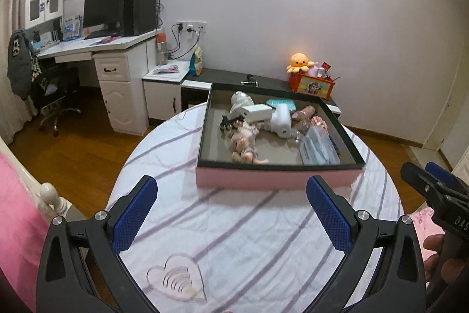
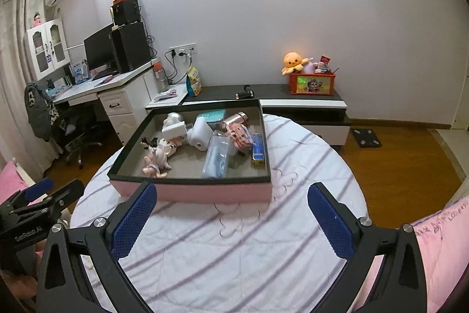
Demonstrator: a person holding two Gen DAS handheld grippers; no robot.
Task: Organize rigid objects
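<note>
Both claws gape wide and hold nothing: the left gripper [image 1: 231,192] and right gripper [image 2: 231,200] hover over the striped tablecloth [image 2: 234,254]. At twelve o'clock sits the pink-sided tray [image 1: 275,178], filled with dolls [image 1: 244,144], a white camera [image 1: 281,119] and clear packets [image 1: 318,147].

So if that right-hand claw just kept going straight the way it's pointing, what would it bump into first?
Probably the pink near wall of the box. The right gripper hangs open over the striped cloth, aimed at that side; depth is hard to judge, so it might brush the cloth first.
</note>
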